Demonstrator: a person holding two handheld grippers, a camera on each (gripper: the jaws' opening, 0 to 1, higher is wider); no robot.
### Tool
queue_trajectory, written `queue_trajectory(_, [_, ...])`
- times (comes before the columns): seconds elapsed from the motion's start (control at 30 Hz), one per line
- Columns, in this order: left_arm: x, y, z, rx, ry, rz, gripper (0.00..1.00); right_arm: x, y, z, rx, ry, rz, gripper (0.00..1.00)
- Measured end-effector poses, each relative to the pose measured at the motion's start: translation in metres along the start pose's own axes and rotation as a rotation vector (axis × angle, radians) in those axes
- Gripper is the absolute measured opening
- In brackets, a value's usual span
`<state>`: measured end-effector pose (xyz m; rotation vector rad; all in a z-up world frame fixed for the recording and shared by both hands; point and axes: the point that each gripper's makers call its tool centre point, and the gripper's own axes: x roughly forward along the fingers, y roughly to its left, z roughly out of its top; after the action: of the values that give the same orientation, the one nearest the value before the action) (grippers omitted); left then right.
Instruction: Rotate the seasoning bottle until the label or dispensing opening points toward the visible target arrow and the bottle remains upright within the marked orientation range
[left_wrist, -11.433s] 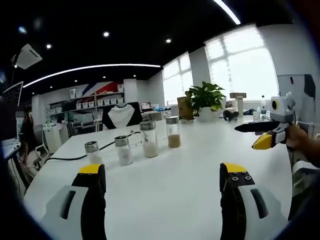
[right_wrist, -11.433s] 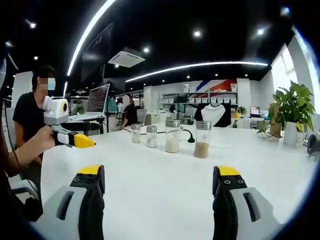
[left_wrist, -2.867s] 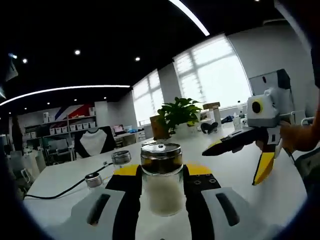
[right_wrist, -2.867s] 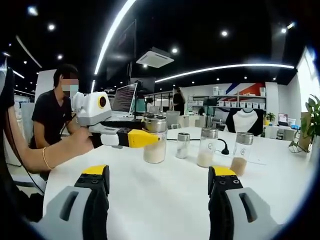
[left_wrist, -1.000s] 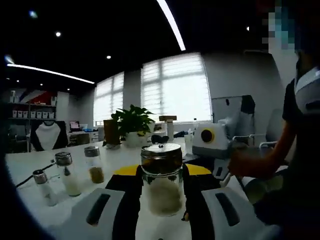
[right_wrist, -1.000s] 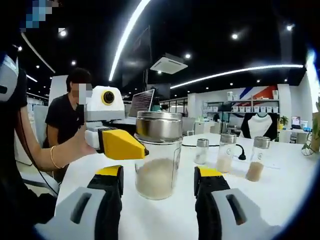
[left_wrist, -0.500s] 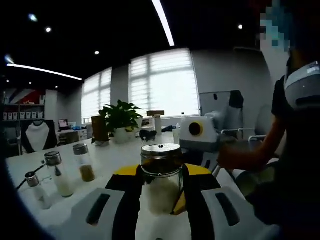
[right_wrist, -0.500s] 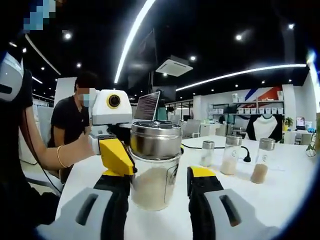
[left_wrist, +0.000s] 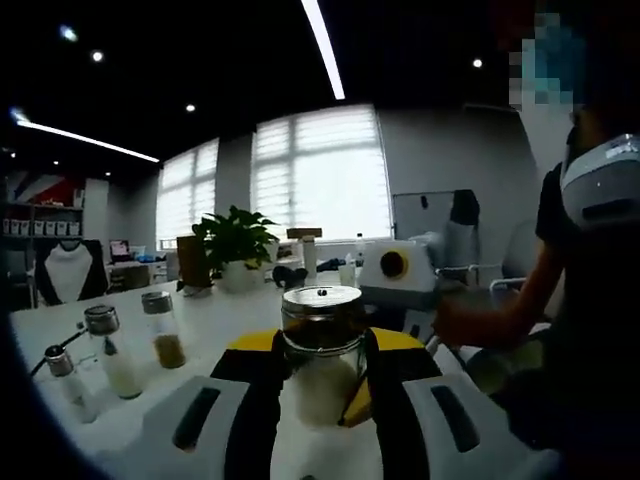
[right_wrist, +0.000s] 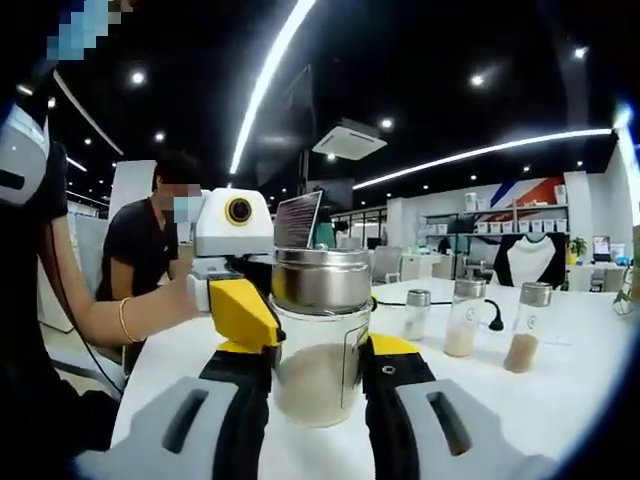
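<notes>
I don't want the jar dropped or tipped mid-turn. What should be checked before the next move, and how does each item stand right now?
1. Left gripper closed on the seasoning bottle: ok, its jaws sit against both sides of the glass.
2. Right gripper also on the bottle: ok, jaws close around it on both sides.
3. Bottle upright: ok, the metal lid sits level in the right gripper view.
4. Target arrow located: cannot tell, no arrow shows on the white table.
5. Label or opening direction: cannot tell.
6. Room to turn: ok, the three other bottles stand well apart.
</notes>
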<state>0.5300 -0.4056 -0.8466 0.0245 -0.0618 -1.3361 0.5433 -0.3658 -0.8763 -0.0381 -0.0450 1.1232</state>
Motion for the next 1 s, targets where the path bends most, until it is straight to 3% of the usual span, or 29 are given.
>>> queue_trajectory(0.17, [0.004, 0.007, -0.004, -0.051, -0.019, 0.034, 0.34, -0.002, -0.009, -0.003, 0.028, -0.004, -0.073, 0.33])
queue_trajectory(0.23, [0.007, 0.009, -0.008, -0.063, -0.012, 0.063, 0.34, -0.003, -0.020, -0.008, 0.029, 0.000, -0.156, 0.33])
queue_trajectory(0.4, [0.010, 0.017, -0.007, -0.123, -0.044, 0.125, 0.35, 0.003, -0.025, -0.009, 0.013, 0.002, -0.237, 0.33])
queue_trajectory(0.57, [0.009, 0.024, -0.007, -0.108, -0.032, 0.198, 0.37, 0.006, -0.031, -0.012, 0.023, -0.012, -0.310, 0.33])
queue_trajectory(0.7, [0.012, 0.030, -0.007, -0.176, -0.095, 0.274, 0.43, 0.008, -0.035, -0.017, 0.042, -0.021, -0.376, 0.33])
queue_trajectory(0.87, [0.014, 0.033, -0.015, -0.172, -0.093, 0.349, 0.43, 0.007, -0.037, -0.022, -0.038, -0.010, -0.448, 0.33])
queue_trajectory(1.0, [0.014, 0.033, -0.016, -0.202, -0.095, 0.406, 0.46, 0.008, -0.036, -0.024, -0.040, -0.010, -0.481, 0.33])
